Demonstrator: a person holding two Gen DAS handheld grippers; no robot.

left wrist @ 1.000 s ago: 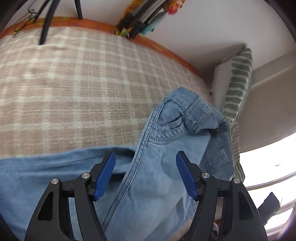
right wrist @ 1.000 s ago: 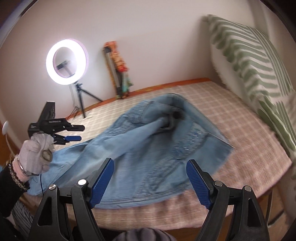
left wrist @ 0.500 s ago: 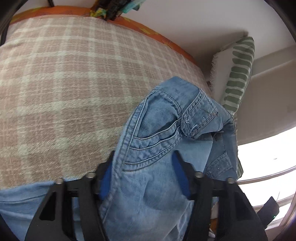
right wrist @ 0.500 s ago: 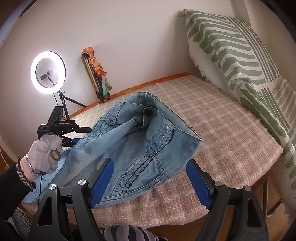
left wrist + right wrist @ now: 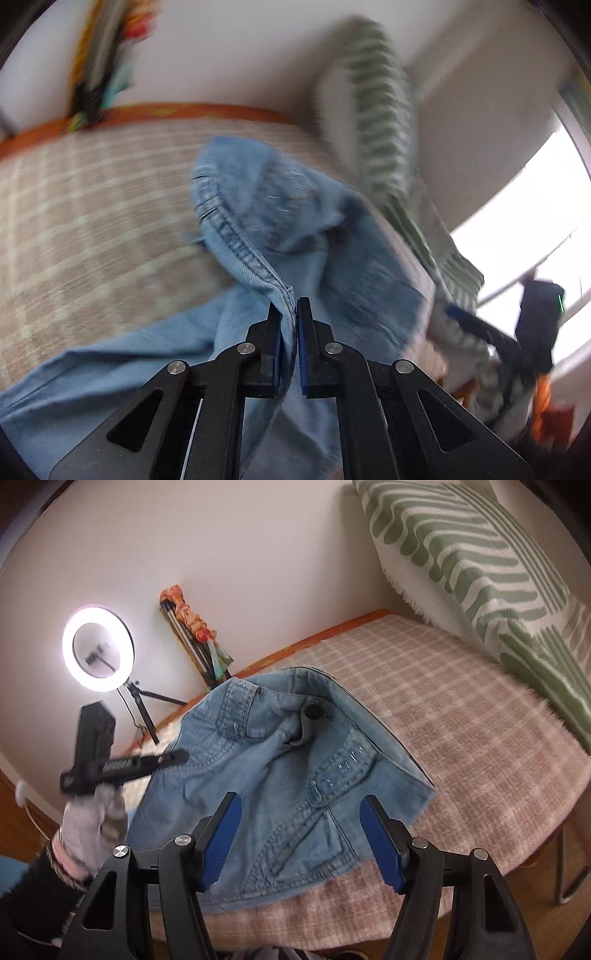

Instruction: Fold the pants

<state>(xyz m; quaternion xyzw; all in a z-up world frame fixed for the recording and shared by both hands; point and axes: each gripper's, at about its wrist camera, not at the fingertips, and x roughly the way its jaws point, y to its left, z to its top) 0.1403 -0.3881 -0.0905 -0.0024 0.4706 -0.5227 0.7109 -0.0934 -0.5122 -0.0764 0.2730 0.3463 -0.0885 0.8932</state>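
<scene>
your left claw (image 5: pixel 290 314) is clenched on a stitched seam of the light blue denim pants (image 5: pixel 295 229), the fabric pinched tight between its blue pads and lifted into a ridge that runs up and away from the tips. the left wrist view is blurred. your right claw (image 5: pixel 301 834) stands released, its blue pads spread wide above the near part of the pants (image 5: pixel 280 768), touching nothing. the pants lie crumpled on the bed (image 5: pixel 461 716), on a pink and cream plaid blanket, with the waistband and its dark button (image 5: pixel 314 712) turned up toward the bed's far edge by the wall and the rest of the cloth running to the bed's near edge. in the right wrist view your gloved left hand (image 5: pixel 92 823) holds the black body of the left tool over the left side of the pants. a green and white striped pillow (image 5: pixel 480 572) leans at the head end of the bed, well apart from the denim. a lit ring light (image 5: pixel 98 648) on a small tripod stands by the wall beyond the far edge, near a bundle of poles wrapped in bright cloth (image 5: pixel 195 642).
</scene>
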